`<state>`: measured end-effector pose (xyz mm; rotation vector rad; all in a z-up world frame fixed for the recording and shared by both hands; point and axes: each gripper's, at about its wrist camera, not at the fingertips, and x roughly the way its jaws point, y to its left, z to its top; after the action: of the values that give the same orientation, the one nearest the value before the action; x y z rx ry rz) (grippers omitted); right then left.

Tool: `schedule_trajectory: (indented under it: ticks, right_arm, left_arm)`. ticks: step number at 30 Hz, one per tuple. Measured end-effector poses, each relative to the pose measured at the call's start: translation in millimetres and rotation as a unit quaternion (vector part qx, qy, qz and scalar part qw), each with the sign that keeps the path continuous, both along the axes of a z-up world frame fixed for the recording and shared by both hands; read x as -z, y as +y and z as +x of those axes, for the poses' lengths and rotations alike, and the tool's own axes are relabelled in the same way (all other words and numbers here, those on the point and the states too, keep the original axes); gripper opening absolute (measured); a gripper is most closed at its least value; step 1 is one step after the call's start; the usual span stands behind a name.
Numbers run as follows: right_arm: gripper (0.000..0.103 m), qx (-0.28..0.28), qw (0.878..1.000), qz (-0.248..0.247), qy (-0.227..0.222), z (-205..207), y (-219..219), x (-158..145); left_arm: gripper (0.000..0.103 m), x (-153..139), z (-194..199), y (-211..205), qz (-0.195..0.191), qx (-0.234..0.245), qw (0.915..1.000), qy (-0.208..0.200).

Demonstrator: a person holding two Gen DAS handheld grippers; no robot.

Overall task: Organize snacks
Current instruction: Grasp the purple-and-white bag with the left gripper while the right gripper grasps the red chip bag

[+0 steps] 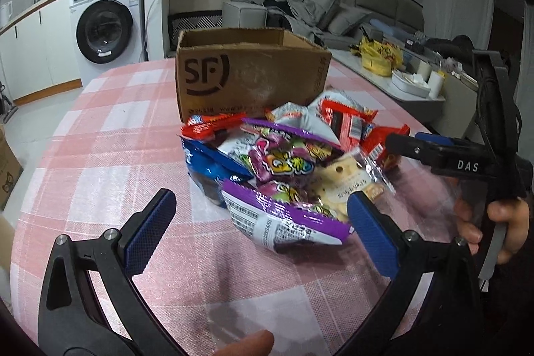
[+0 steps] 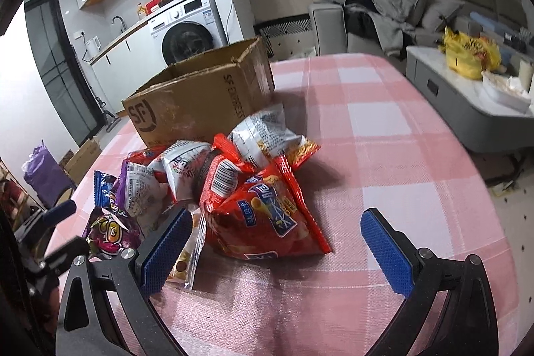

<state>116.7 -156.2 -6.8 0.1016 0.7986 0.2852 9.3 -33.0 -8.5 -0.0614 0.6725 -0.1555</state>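
Both the left gripper [image 1: 260, 222] and right gripper [image 2: 277, 242] are gaping wide and empty beside the snack packets [image 1: 283, 155] lying heaped before the cardboard box [image 1: 247, 69]; packets likely light, crinkly, slippery, crushable, so pinching a sealed edge seems best.

Glossy crinkled foil-plastic snack packets [image 1: 283, 162] | matt brown corrugated cardboard box [image 1: 247, 72] — scuffed, rough edges | woven pink-check cloth tablecloth [image 2: 383, 129] | matt black plastic gripper arms — textured blue pads [image 2: 387, 246]
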Motion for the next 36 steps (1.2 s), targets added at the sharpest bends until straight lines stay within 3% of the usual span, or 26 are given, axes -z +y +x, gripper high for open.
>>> schedule_trajectory:
  ticks: [12,16,22,26,30,36]
  right_arm:
    - [0.102,0.006,0.997,0.037,0.064,24.4,-9.1,19.9]
    - [0.086,-0.01,0.994,0.07,0.084,31.7,-9.3,25.7]
    - [0.085,-0.016,0.994,0.075,0.079,34.3,-7.5,28.0]
    - [0.084,-0.018,0.994,0.072,0.078,32.1,-5.7,28.1]
    - [0.077,-0.021,0.993,0.079,0.081,31.6,-9.0,28.3]
    - [0.077,-0.023,0.992,0.09,0.084,35.2,-12.4,28.5]
  left_arm:
    - [0.102,20.7,14.7,1.9,-0.012,0.002,0.9985,0.054]
    - [0.102,24.8,19.0,5.2,-0.028,0.004,0.9977,0.061]
    - [0.087,23.9,18.9,5.8,-0.055,0.026,0.9964,0.059]
    - [0.071,23.3,17.0,5.5,-0.075,0.047,0.9946,0.054]
    - [0.066,21.7,13.9,3.3,-0.073,0.053,0.9948,0.047]
    - [0.059,19.7,12.0,5.5,-0.083,0.063,0.9937,0.041]
